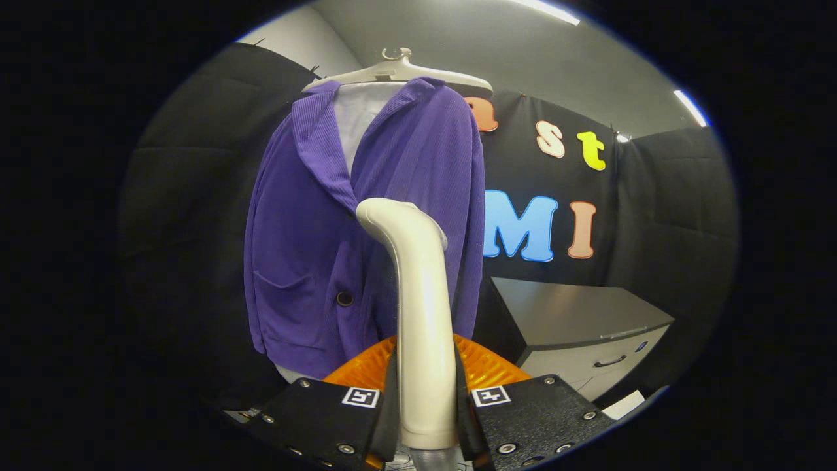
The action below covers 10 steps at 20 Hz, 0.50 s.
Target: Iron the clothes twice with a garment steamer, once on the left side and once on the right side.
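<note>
- Between the fingers, at 6 o'clock: gripper [426,409] clamped on the steamer [418,314] handle, both fingers pressing its sides so the head stands upright and aims forward.
- At 12 o'clock from the steamer head: purple jacket [314,261] on a pale hanger [399,70], hung open-fronted so both panels face the nozzle.
- Steamer head sits near the jacket's centre front; contact can't be told.
- At 3 o'clock, well apart: grey cabinet [575,327].
- Just behind the fingers: orange ribbed base [484,366].
</note>
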Each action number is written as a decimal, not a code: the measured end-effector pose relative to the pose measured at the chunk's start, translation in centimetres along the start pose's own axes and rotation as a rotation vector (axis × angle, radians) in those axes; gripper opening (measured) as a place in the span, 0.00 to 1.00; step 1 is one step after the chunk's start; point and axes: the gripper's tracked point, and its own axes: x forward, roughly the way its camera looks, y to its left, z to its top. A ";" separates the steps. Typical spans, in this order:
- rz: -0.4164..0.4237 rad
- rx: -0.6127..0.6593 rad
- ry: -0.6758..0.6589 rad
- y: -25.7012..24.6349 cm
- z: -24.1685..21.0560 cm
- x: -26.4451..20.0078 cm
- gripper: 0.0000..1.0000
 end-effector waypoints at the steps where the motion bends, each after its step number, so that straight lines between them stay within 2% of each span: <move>1: 0.004 0.000 0.018 0.1 -0.6 0.0 0.37; 10: 0.078 0.054 0.196 1.4 -7.4 -0.9 0.37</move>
